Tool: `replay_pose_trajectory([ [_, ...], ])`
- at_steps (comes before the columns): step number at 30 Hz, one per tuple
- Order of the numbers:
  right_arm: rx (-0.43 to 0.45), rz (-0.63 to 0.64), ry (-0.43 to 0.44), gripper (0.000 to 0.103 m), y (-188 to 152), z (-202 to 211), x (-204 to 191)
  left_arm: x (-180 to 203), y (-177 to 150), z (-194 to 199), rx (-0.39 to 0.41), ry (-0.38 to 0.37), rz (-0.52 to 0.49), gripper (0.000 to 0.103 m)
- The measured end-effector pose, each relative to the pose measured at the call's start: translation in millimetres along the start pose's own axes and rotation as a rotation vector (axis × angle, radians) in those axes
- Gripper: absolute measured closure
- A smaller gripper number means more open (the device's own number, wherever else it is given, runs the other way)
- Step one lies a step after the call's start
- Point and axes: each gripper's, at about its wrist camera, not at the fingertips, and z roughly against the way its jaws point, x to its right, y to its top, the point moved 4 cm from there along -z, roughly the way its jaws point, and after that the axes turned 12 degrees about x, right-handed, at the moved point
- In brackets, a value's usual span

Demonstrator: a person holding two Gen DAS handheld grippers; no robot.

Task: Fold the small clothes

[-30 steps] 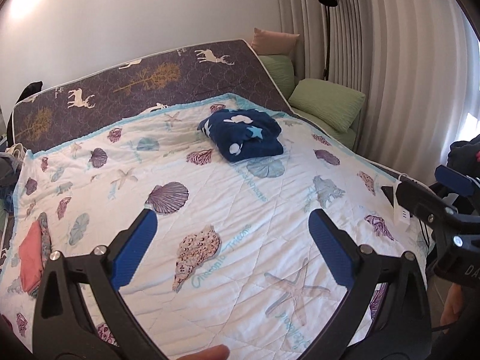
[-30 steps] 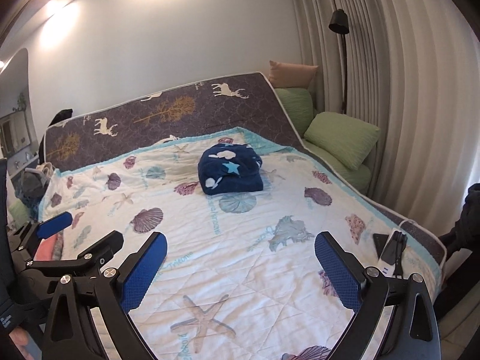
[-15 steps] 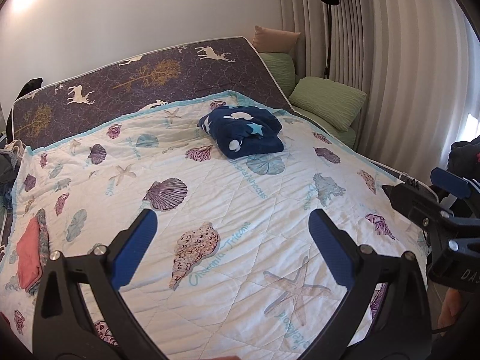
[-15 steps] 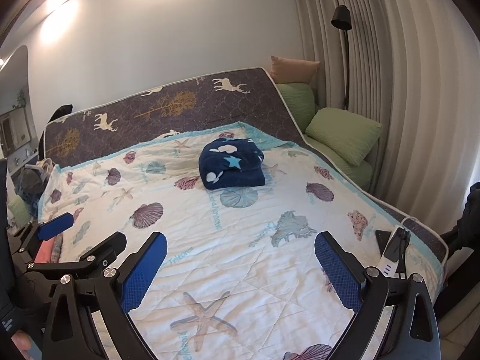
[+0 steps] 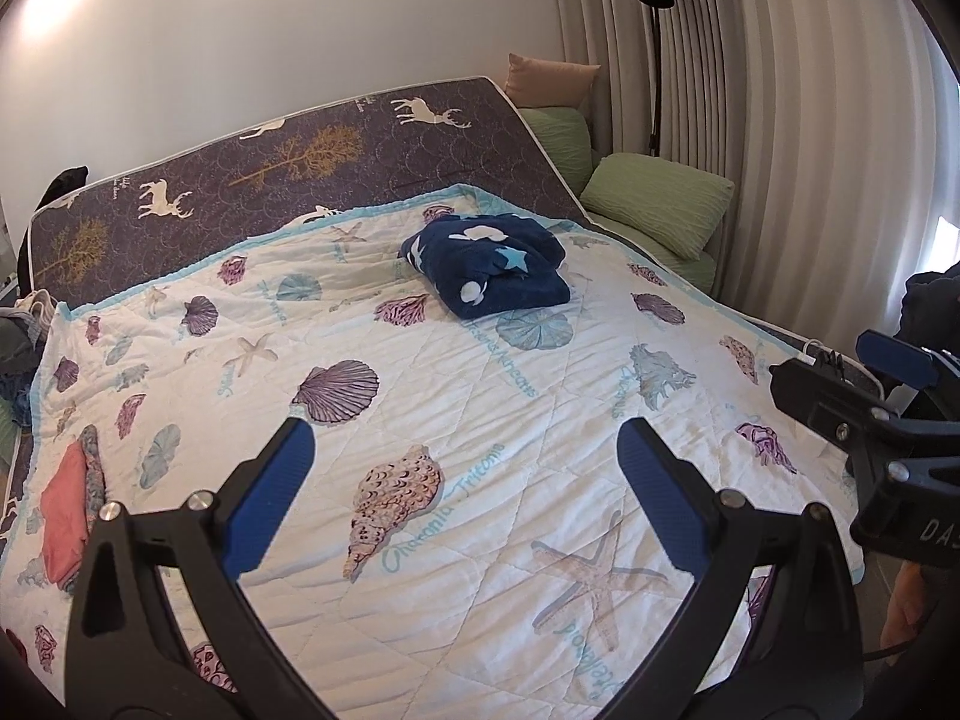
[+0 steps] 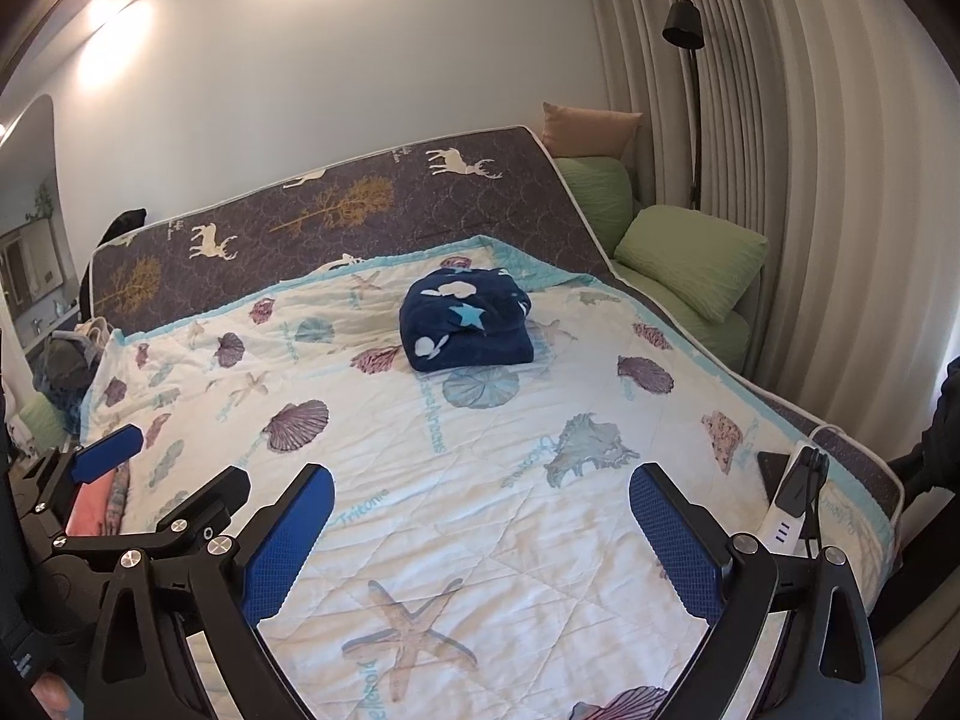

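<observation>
A navy fleece garment (image 5: 489, 267) (image 6: 467, 324) with white and blue star shapes lies folded in a bundle near the head of the bed. A coral-pink folded cloth (image 5: 63, 519) (image 6: 90, 510) lies at the left edge of the quilt. My left gripper (image 5: 465, 456) hovers open above the near half of the shell-print quilt (image 5: 420, 372), holding nothing. Beside it on the right, my right gripper (image 6: 480, 498) is open too, also well short of the navy bundle. From the left wrist view, the right gripper (image 5: 840, 384) shows at the right edge.
Green pillows (image 6: 690, 264) and a tan cushion (image 6: 588, 129) sit at the bed's far right by the curtain and a black floor lamp (image 6: 684, 21). A white power strip (image 6: 792, 501) and a dark phone lie on the quilt's right edge. Clothes are heaped at the far left (image 6: 63, 369).
Both views have drifted slightly, the navy bundle sitting a little lower in the frames. Both grippers stay open and nothing on the bed has moved.
</observation>
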Motion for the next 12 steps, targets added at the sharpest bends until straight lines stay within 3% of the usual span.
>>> replay_pose_trajectory([
  [12,-0.008,0.003,0.003,0.002,-5.0,-1.4,-1.8,2.4,-2.0,-1.8,-0.012,0.002,-0.005,0.002],
])
